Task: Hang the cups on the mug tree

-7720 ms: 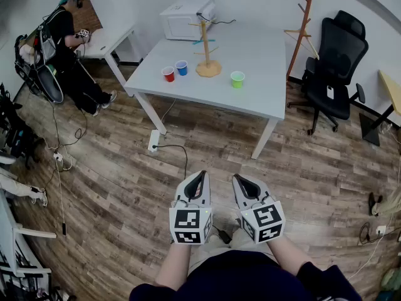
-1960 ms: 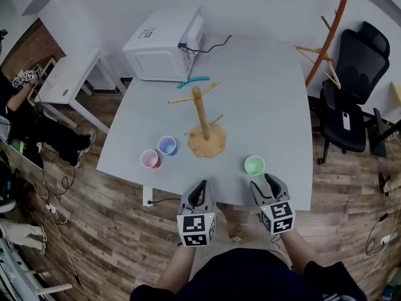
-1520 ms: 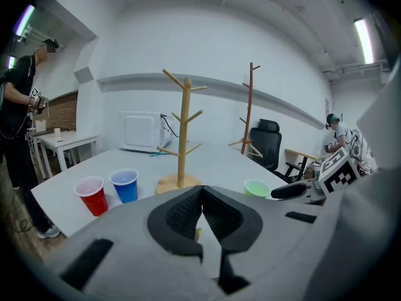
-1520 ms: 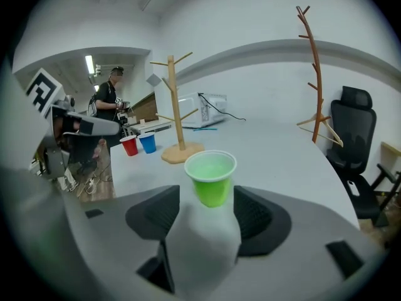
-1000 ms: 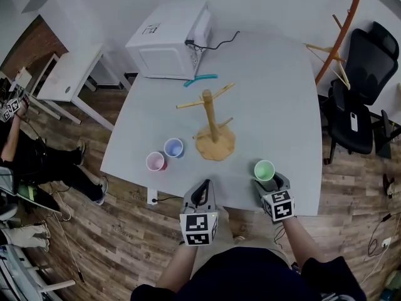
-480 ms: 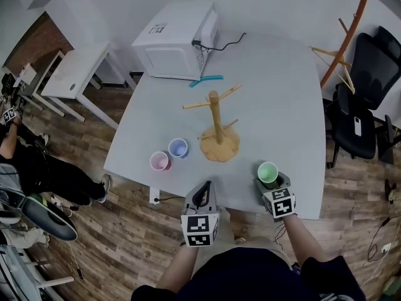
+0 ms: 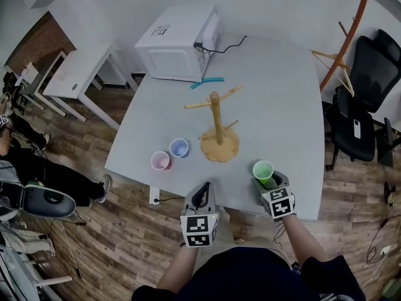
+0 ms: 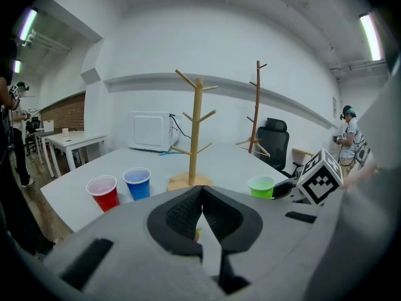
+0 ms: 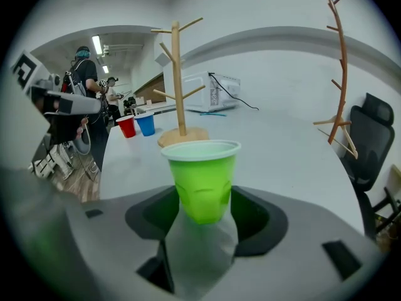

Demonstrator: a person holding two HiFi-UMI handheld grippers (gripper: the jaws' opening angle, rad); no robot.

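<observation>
Green cup (image 9: 202,174) is clamped low on its wall by the right gripper (image 9: 203,212). The plastic is dented at the pads, rim up, long axis upright. Whether its base is clear of the table (image 7: 282,93) cannot be told. Left gripper (image 8: 202,213) is closed on nothing and held off the near table edge.

Mug tree (image 7: 217,123) is taken as reference:
- The held cup lies close by at its near right.
- Red cup (image 7: 160,161) and blue cup (image 7: 179,148) sit side by side at its near left, nearer the left gripper.
- Seen from the right gripper, the tree is ahead and slightly left, pegs angled upward.

Judged: the cup must be tipped from upright to mouth-down over a peg. The right hand is the nearer one.
</observation>
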